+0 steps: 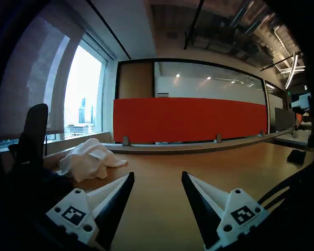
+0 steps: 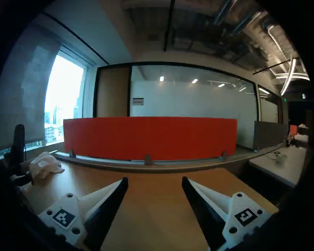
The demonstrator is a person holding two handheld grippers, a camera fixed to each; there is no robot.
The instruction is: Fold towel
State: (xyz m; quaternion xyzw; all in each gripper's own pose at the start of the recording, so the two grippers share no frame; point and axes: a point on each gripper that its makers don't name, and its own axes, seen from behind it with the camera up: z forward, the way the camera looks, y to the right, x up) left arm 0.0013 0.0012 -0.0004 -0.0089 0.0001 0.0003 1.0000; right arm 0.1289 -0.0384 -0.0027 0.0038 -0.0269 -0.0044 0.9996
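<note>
Both claws are hanging spread and empty above the wooden desk [image 1: 224,163]: the left gripper [image 1: 157,173] and the right gripper [image 2: 155,179]. The white towel [image 1: 90,161] is lying crumpled at the desk's left edge, looking nearer in the left gripper view, which is also catching a small dark object [image 1: 296,156] on the right.
</note>
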